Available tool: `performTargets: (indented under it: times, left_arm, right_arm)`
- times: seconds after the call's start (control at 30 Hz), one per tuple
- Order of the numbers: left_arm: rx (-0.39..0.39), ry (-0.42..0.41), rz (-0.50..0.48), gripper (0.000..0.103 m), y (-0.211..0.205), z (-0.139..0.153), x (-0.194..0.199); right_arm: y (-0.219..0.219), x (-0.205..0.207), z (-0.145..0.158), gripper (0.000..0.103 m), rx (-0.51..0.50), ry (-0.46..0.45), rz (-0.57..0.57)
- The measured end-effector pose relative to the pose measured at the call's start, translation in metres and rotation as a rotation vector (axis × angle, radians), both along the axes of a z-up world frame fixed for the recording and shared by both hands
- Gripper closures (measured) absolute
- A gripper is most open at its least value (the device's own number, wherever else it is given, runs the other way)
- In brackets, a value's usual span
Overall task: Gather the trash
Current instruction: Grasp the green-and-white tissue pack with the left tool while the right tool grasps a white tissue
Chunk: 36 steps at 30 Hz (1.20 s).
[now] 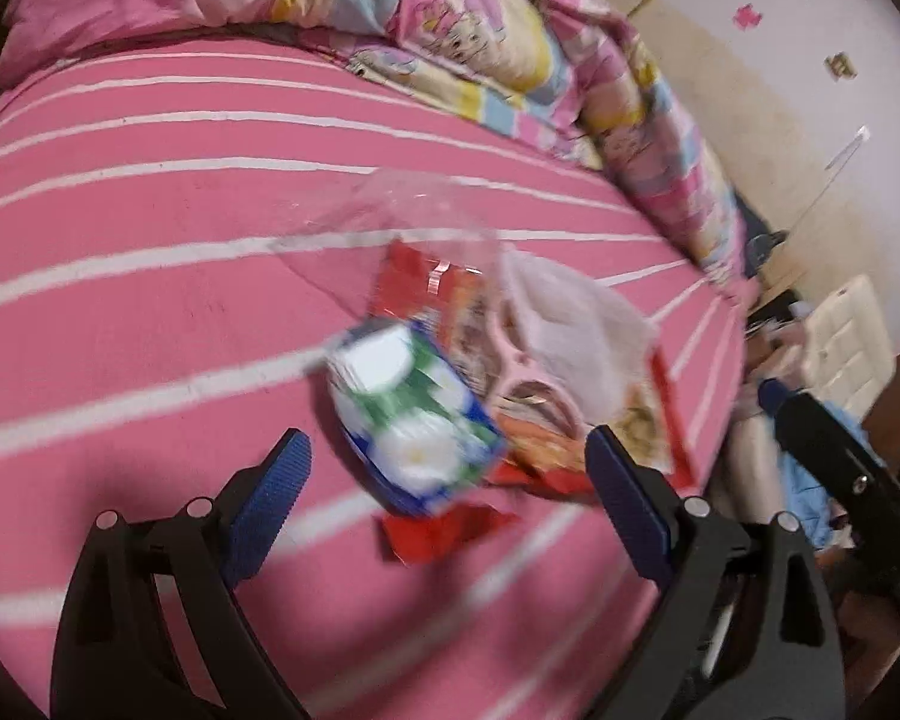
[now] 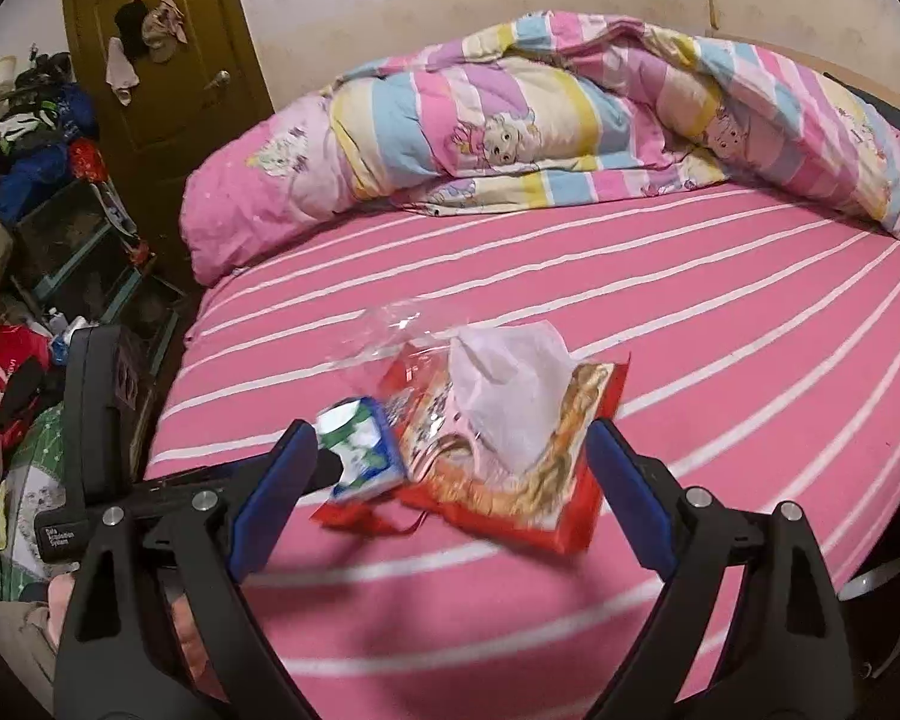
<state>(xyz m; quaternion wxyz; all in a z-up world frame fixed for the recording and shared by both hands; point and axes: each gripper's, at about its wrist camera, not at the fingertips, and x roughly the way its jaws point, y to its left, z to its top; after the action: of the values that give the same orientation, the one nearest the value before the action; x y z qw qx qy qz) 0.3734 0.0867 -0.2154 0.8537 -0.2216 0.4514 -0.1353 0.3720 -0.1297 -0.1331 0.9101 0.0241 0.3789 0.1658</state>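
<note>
Lying in a loose heap near the front edge of the pink striped bed, the trash consists of a small blue-green carton, a red snack wrapper, a crumpled white tissue on top of the wrapper, and a clear plastic film behind it. The carton appears blurred and sits just left of the wrapper. The left gripper hangs above the carton, jaws spread wide and empty, apparently aligned for a pick. The right gripper frames the wrapper and tissue, likewise spread and holding nothing. A bunched patterned quilt lies well behind, clear of the working area
</note>
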Motion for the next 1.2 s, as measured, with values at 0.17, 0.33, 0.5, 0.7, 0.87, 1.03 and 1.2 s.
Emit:
performTargets:
  times: [0.17, 0.33, 0.5, 0.7, 0.87, 1.03, 1.2]
  left_arm:
    - [-0.004, 0.046, -0.015, 0.013, 0.000, -0.014, 0.017]
    - [-0.024, 0.067, -0.060, 0.015, -0.007, -0.024, 0.030]
    - [-0.021, 0.061, -0.045, 0.034, -0.004, -0.028, 0.034]
    - [0.085, 0.033, -0.042, 0.064, -0.009, -0.027, 0.028]
    - [0.006, 0.041, -0.009, 0.078, 0.007, -0.026, 0.025]
    - [-0.022, 0.010, -0.004, 0.081, 0.014, -0.014, 0.012]
    - [-0.061, -0.028, -0.001, 0.081, 0.021, 0.001, -0.001]
  right_arm:
    - [0.003, 0.032, -0.024, 0.013, -0.004, 0.030, -0.017]
    - [-0.002, 0.054, -0.045, 0.021, 0.026, 0.068, -0.050]
    - [-0.005, 0.071, -0.060, 0.033, 0.057, 0.090, -0.076]
    - [-0.004, 0.075, -0.067, 0.074, 0.057, 0.109, -0.073]
    - [-0.003, 0.069, -0.062, 0.100, 0.052, 0.088, -0.048]
    - [-0.004, 0.058, -0.046, 0.101, 0.044, 0.031, -0.042]
    - [-0.002, 0.048, -0.024, 0.101, 0.043, -0.025, -0.028]
